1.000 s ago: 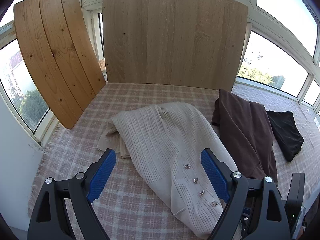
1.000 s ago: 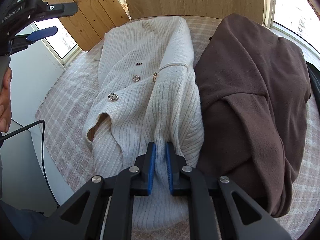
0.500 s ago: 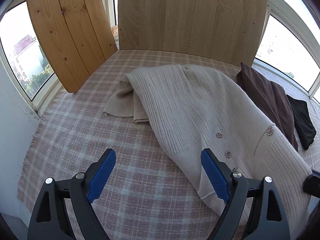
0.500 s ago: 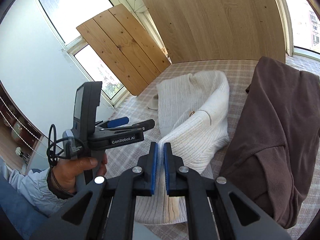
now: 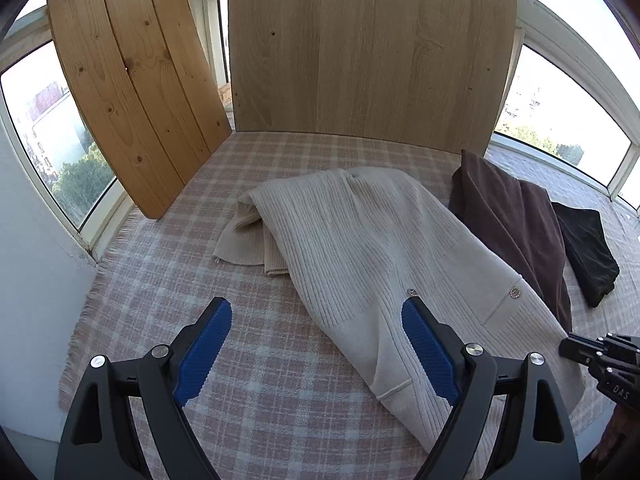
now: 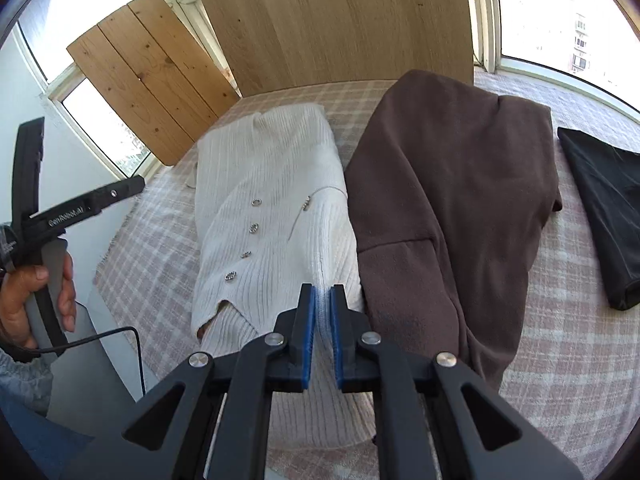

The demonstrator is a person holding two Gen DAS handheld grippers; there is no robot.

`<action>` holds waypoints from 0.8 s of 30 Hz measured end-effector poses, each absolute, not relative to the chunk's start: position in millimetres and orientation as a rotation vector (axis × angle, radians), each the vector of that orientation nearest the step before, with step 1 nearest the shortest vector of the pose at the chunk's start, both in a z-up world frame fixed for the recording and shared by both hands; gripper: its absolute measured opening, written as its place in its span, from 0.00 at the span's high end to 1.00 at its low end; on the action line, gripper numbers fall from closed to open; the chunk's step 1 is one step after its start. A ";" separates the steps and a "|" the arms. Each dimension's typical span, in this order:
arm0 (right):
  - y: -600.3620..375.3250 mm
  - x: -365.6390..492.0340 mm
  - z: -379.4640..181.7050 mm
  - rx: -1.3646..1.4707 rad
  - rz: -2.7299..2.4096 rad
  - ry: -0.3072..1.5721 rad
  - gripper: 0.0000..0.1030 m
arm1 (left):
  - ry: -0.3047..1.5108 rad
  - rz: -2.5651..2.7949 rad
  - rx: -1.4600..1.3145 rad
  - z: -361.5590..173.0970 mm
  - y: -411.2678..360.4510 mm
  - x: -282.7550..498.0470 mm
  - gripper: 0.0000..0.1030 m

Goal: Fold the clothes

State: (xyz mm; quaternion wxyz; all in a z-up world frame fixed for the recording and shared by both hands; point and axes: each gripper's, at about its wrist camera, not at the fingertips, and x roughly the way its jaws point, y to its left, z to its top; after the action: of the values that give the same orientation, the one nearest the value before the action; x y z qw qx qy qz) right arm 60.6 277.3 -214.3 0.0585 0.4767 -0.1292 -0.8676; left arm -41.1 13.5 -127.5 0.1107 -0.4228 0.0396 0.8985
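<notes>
Lowered since half a second ago, the cream cardigan [image 6: 276,216] is again laid long on the checked blanket [image 5: 160,280], its hem at the near edge. Its ribbed hem is clamped between the blue pads of the right gripper [image 6: 322,320], which are pressed together on the knit. The left gripper [image 5: 316,344] is held above the blanket by the cardigan's left side, its jaws wide apart with nothing between them. A sleeve is bunched under the cardigan's far left side. Just beside its right side a brown garment [image 6: 452,200] is spread, and a black garment [image 6: 604,208] lies further right. Two wooden boards [image 5: 360,52] are propped at the blanket's far edge.
</notes>
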 end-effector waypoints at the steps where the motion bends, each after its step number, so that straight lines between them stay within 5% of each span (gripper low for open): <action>1: 276.6 60.0 -224.3 1.501 -2.609 -0.378 0.89 | 0.125 2.652 -1.209 -115.4 14.1 -40.3 0.16; 6: 260.1 56.4 -258.1 1.657 -2.579 -0.246 0.55 | 0.158 2.702 -1.054 -62.4 16.6 -36.8 0.16; 11: 250.6 53.7 -275.3 1.692 -2.572 -0.191 0.55 | 0.177 2.733 -0.945 -28.6 16.6 -34.9 0.16; 15: 259.8 52.7 -271.8 1.655 -2.544 -0.257 0.83 | 0.178 2.732 -0.949 -27.5 14.0 -35.6 0.16; 24: 262.5 56.1 -233.6 1.453 -2.533 -0.476 0.85 | 0.151 2.743 -1.011 -51.1 -0.3 -40.2 0.16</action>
State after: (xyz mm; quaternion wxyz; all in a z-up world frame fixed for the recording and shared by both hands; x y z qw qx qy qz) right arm 56.1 262.5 -233.6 0.0916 0.4890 -0.1602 -0.8526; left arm -40.2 -0.3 -51.1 0.1067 -0.3435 0.0513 0.9317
